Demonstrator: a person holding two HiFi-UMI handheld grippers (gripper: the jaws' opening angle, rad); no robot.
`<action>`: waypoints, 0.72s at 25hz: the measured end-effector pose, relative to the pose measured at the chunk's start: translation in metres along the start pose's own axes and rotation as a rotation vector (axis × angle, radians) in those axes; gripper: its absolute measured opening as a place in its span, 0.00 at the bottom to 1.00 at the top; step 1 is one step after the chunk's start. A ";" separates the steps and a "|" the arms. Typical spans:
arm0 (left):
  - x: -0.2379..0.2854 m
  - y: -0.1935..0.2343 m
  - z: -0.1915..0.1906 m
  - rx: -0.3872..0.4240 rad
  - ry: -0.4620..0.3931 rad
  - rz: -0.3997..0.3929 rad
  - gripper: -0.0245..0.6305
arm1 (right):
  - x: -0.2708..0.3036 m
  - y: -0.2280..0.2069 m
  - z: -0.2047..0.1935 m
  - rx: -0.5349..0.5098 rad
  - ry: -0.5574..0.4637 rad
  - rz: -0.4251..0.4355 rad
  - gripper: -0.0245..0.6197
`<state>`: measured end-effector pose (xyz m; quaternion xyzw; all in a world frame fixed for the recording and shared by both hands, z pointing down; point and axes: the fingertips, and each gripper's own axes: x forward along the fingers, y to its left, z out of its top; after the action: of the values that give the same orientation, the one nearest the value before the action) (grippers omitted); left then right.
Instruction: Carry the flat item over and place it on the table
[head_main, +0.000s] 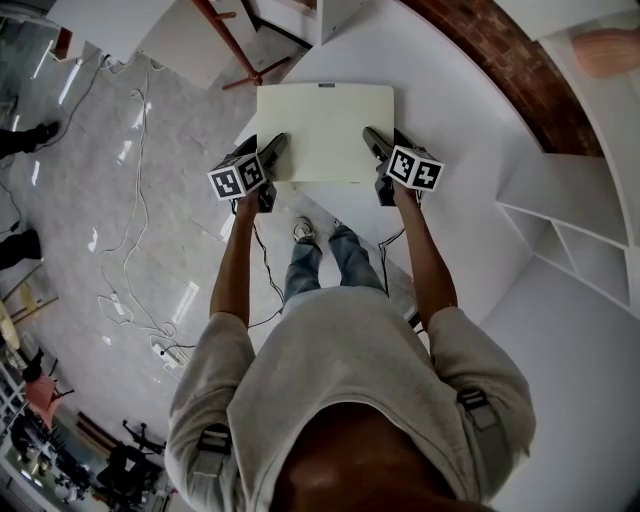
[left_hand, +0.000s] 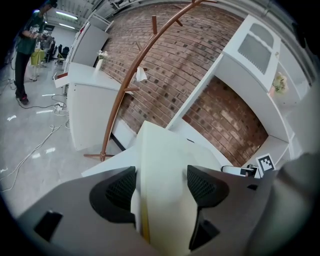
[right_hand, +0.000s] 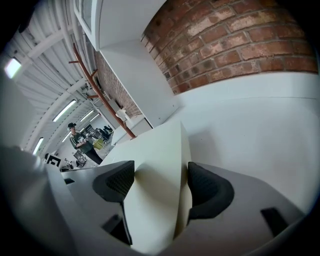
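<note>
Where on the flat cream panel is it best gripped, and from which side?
Take the cream panel by its two side edges near the person's end, one gripper from each side. It is wide, flat and thin, so jaws fit only across its thickness, as the left gripper and right gripper hold it now.

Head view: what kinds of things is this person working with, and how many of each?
grippers: 2, the left gripper and right gripper, both shut on the flat cream panel
flat cream panel: 1
white table: 1
total: 4
</note>
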<state>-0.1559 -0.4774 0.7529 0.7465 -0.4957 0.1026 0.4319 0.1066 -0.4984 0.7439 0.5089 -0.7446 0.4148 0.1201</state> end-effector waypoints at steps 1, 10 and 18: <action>0.003 0.001 0.002 -0.005 0.002 -0.002 0.54 | 0.004 0.000 0.002 0.001 0.005 0.000 0.59; 0.019 0.008 0.014 -0.003 0.017 0.013 0.54 | 0.025 -0.010 0.008 0.019 0.025 0.003 0.58; 0.021 0.012 0.013 0.001 0.002 0.014 0.54 | 0.030 -0.013 0.007 0.028 0.015 0.018 0.58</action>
<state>-0.1590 -0.5030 0.7638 0.7430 -0.5006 0.1067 0.4312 0.1054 -0.5249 0.7640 0.5008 -0.7423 0.4302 0.1148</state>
